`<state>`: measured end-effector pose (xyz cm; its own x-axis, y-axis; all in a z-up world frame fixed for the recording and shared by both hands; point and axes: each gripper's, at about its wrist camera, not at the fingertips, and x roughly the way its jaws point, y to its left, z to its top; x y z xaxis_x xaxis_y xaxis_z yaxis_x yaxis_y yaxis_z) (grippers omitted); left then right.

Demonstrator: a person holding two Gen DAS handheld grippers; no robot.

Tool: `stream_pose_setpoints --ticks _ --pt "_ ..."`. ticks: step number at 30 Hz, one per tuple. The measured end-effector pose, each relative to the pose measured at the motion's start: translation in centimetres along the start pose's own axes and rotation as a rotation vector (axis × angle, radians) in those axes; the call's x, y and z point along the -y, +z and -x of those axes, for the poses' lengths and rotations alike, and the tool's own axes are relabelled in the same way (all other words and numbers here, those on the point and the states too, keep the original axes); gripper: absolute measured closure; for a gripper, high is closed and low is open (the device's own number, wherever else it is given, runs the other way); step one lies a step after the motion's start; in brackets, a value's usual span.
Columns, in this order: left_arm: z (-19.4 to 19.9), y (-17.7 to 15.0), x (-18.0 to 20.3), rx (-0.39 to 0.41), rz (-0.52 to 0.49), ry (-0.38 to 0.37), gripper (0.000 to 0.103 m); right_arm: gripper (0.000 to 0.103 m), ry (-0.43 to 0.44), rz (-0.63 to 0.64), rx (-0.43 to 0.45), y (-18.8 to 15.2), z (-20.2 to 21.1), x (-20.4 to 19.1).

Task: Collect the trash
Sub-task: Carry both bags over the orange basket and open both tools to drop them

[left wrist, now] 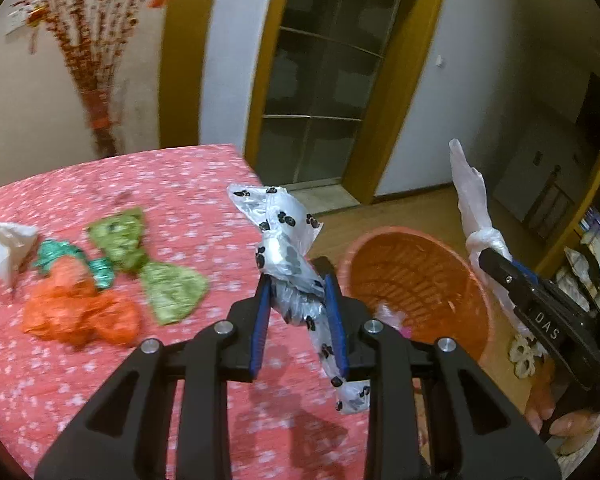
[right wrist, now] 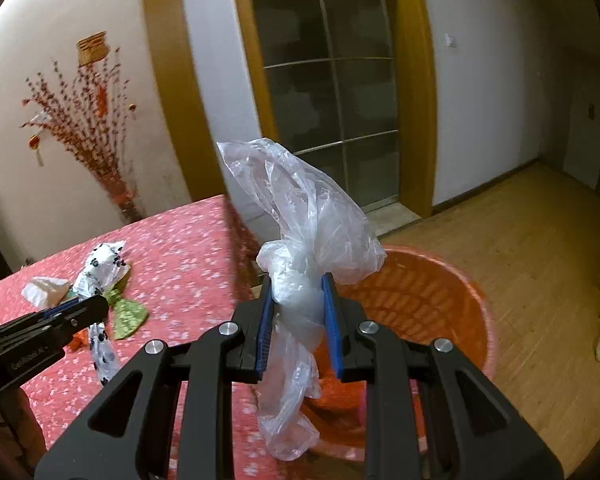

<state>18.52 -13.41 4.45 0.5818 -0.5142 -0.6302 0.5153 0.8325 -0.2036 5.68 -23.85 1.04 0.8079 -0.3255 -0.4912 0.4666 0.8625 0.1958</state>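
The left gripper squeezes a spotted bag just beside the orange basket. The right gripper squeezes a clear bag above the basket. More trash lies on the table beside the basket.

Desk w/ pink floral-print cloth, corner pointing toward the doorway. Dried red-berry branch arrangement against cream wall behind desk; small woven plaque hung above it. Glass-panel door w/ metal grid bars, set in yellow-brown wood frame. White wall switch right of frame. Wood-plank floor, lighter stone threshold at door. Cluttered shelving at far right, contents too blurred to ID.
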Motion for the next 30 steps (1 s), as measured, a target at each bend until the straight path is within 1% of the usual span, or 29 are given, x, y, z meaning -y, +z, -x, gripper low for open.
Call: stream_pose_setpoints --ticks 8,13,30 --pt "-2.9 0.4 4.1 -0.025 -0.049 -0.059 0.075 0.080 -0.034 -0.044 -0.001 -0.4 0.2 3.1" --pt "-4.5 0.5 6.2 -0.044 -0.076 -0.083 0.076 0.080 -0.040 -0.063 -0.009 -0.5 -0.3 4.1" --pt "-9.0 0.5 9.7 -0.105 -0.127 -0.145 0.075 0.080 -0.045 -0.132 -0.032 -0.5 -2.5 6.7"
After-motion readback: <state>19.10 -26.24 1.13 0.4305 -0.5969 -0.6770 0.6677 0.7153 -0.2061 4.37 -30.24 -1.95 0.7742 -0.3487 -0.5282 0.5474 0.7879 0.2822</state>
